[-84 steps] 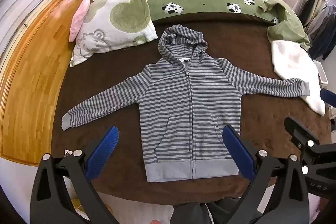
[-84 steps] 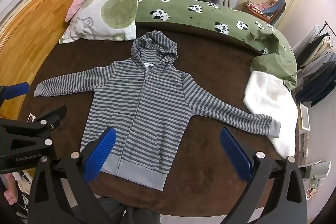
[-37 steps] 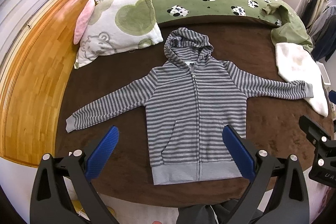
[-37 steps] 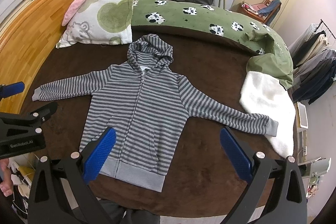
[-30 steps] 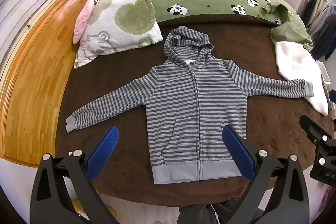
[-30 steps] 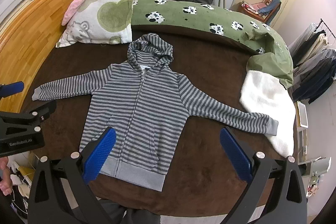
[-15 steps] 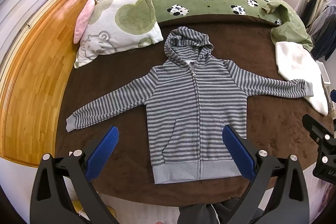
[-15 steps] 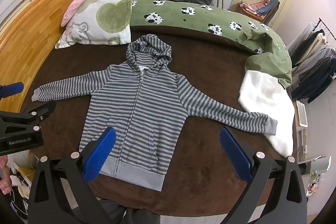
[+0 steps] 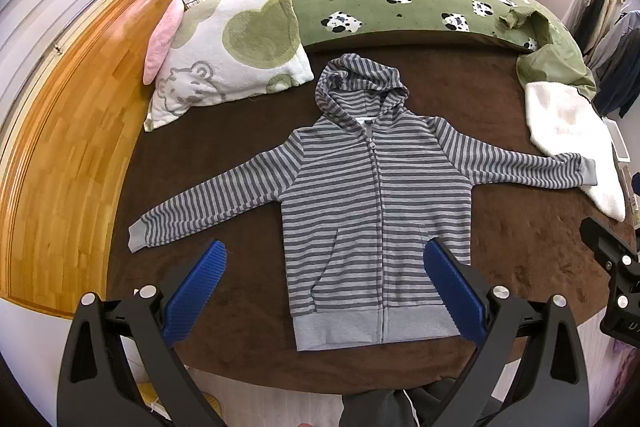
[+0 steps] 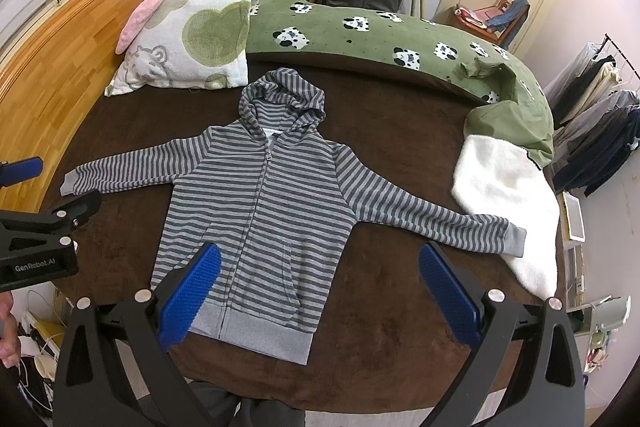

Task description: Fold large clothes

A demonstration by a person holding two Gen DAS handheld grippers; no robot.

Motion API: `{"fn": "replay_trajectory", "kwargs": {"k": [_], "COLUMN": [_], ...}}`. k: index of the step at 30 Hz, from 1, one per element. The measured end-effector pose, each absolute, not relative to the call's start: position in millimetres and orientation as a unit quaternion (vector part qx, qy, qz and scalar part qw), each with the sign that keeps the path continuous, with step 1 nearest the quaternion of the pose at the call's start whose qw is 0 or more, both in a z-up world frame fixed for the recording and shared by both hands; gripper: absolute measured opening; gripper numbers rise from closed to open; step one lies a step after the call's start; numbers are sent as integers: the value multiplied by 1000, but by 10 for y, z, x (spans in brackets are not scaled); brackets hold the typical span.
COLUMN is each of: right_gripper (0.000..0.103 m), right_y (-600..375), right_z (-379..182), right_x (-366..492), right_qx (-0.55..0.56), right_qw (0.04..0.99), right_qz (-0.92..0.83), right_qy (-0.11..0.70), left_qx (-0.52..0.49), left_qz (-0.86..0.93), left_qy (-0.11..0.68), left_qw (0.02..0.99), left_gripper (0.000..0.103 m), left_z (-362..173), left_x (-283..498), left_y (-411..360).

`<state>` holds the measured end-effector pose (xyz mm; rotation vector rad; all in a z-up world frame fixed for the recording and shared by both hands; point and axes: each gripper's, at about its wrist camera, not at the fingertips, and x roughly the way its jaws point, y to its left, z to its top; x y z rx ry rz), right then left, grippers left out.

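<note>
Item: striped zip hoodie (image 9: 374, 195), flat on brown bedspread (image 9: 224, 147), sleeves outstretched; I hold left gripper (image 9: 324, 287) and right gripper (image 10: 318, 287) above its hem, jaws spread, empty; risk: pinching one layer, or bedspread, skews the fold.

The hoodie (image 9: 374, 195) is soft knit cloth, matt, with ribbed plain-grey cuffs and hem and a metal-looking zip. Under it the brown bedspread (image 9: 516, 239) is a short, velvety pile that shows brush marks. Beside the hood, the pillow (image 9: 232, 51) is fluffy towelling-like cloth. Behind the pillow the headboard (image 9: 76, 131) is glossy varnished wood. Both grippers, left (image 9: 334, 291) and right (image 10: 330, 293), have matt black plastic frames, shiny screw heads and finely ridged blue pads (image 10: 188, 291).
</note>
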<state>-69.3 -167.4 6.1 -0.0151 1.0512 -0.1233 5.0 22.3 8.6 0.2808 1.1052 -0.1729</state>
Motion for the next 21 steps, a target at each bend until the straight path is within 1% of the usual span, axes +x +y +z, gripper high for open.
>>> {"fn": "replay_trajectory", "kwargs": {"k": [15, 21], "right_gripper": [97, 97], "right_y": [-1693, -1644], "right_z": [37, 37], "right_x": [-727, -645], "right_qx": [-8, -19], "right_qw": [861, 864], "right_qz": [-59, -41], "right_qy": [505, 501], "left_qx": [133, 122], "left_qz": [-78, -63], "left_qy": [526, 514], "left_qw": [837, 847], "left_gripper": [97, 97], "left_z": [38, 73], "left_x": [1, -10], "left_y": [259, 327]}}
